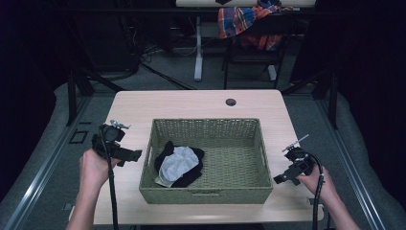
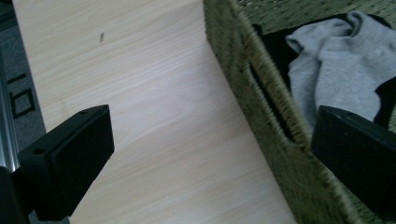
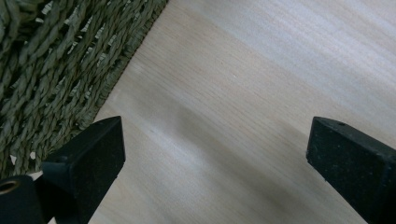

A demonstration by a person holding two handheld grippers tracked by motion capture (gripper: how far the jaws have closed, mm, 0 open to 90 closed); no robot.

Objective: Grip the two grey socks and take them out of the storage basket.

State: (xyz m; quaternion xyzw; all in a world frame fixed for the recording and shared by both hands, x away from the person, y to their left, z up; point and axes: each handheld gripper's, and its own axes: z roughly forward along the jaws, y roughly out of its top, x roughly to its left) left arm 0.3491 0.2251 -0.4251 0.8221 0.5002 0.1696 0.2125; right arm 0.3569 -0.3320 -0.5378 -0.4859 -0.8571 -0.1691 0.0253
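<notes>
A woven basket (image 1: pixel 209 163) sits in the middle of the pale wooden tabletop (image 1: pixel 143 103), and in its left half lies a grey sock (image 1: pixel 178 164) on top of a black garment (image 1: pixel 191 176) — the two touch, the grey one crumpled over the dark one. The right half of the basket floor is bare weave.

The left gripper (image 1: pixel 134 155) hovers just beside the basket's left wall, pointing toward it. In the left gripper view its jaws stand wide apart and released, holding nothing; one jaw hangs over bare tabletop (image 2: pixel 154 116), the other over the basket's rim (image 2: pixel 261 102), with the grey sock (image 2: pixel 336 70) just past the wall.

The right gripper (image 1: pixel 282 177) sits near the basket's right front corner, apart from it. In the right gripper view its jaws are also spread and empty above the tabletop (image 3: pixel 243 107) — the basket's woven side (image 3: pixel 56 60) runs along one edge.
</notes>
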